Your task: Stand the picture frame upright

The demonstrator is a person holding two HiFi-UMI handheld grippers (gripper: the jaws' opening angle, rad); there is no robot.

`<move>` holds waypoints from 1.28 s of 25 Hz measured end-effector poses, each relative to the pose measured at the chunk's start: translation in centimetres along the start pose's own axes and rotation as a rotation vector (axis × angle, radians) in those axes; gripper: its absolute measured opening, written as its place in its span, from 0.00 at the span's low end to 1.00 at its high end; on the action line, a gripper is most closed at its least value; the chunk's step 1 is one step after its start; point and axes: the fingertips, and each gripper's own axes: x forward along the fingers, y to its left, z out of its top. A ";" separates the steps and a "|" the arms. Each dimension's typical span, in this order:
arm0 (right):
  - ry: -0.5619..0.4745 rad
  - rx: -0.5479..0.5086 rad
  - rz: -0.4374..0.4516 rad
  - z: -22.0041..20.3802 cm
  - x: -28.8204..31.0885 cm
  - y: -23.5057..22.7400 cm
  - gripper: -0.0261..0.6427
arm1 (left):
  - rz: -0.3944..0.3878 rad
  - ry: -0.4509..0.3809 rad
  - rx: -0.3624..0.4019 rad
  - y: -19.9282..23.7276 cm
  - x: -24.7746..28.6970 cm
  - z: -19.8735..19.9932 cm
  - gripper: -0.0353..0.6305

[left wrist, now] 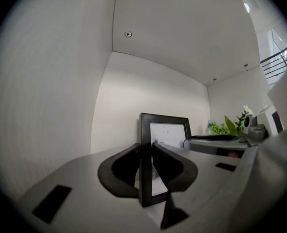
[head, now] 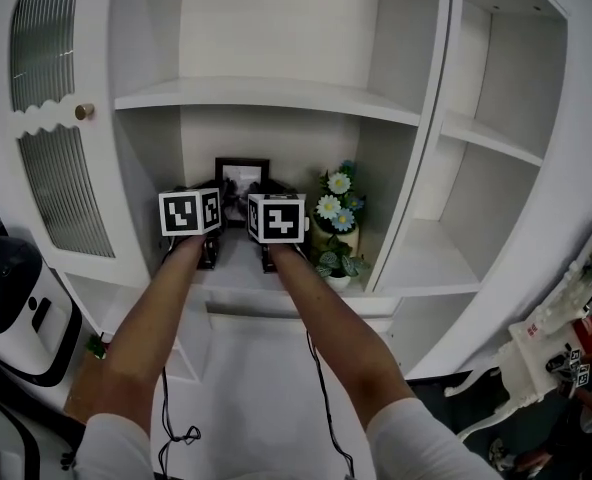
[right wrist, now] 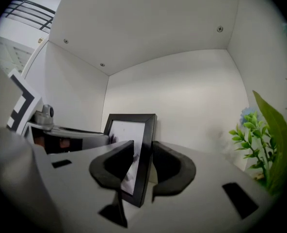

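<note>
A black picture frame [head: 241, 172] stands upright at the back of a white cabinet shelf [head: 238, 273]. My two grippers reach in side by side; their marker cubes [head: 189, 212] hide the jaws in the head view. In the left gripper view my left gripper [left wrist: 146, 147] is shut on the near side rail of the picture frame [left wrist: 166, 130]. My right gripper [right wrist: 143, 147] has the other side rail of the picture frame [right wrist: 144, 144] between its pads, which lie against it. Each gripper shows in the other's view, beyond the frame.
A vase of blue-white flowers [head: 337, 208] and a small green plant [head: 334, 264] stand just right of the frame, with leaves [right wrist: 275, 144] close to the right gripper. An upper shelf [head: 266, 94] hangs overhead. A fluted-glass door [head: 51, 138] stands open at the left.
</note>
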 end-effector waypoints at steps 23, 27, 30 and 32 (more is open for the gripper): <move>-0.153 -0.076 -0.031 3.5 -1.2 0.6 0.35 | 0.023 -0.118 0.023 0.1 -0.9 2.2 0.19; -0.222 -0.082 0.002 4.8 -3.8 2.2 0.30 | 0.006 -0.234 0.083 -1.3 -3.9 3.7 0.19; -0.287 -0.104 0.029 5.8 -6.2 3.8 0.19 | 0.000 -0.315 0.103 -2.0 -6.7 4.6 0.19; -0.331 -0.117 0.054 6.3 -8.1 4.9 0.07 | -0.014 -0.361 0.112 -2.7 -9.0 5.2 0.14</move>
